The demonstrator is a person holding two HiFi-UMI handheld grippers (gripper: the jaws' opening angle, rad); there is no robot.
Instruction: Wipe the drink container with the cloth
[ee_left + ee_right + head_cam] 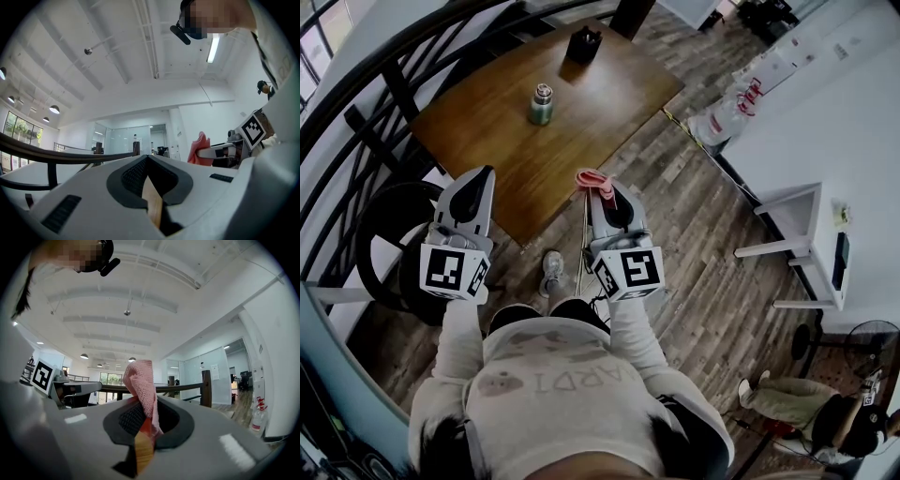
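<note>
The right gripper [142,409] has its fingers clenched on a pink cloth [140,379]. One end of the cloth is pinched between them and the rest stands up in a loose fold above the tips. The left gripper [148,159] has its fingers pressed together with nothing between them. In their own views both grippers tilt up toward the white ceiling, and each sees the other off to its side.

From the head view, the two grippers are held side by side close in front of the person's chest. The left one is at the near edge of the wooden worktop [591,112], and the right one is just off that edge, over the plank floor [694,234]. The cloth shows as a small pink bunch at the right gripper's tip.

The drink container [541,104], a small greenish bottle with a metal cap, stands upright near the middle of the worktop. It is well apart from both grippers and nothing touches it. A dark object [584,44] sits at the worktop's far end. A dark curved railing [366,70] runs along the left.
</note>
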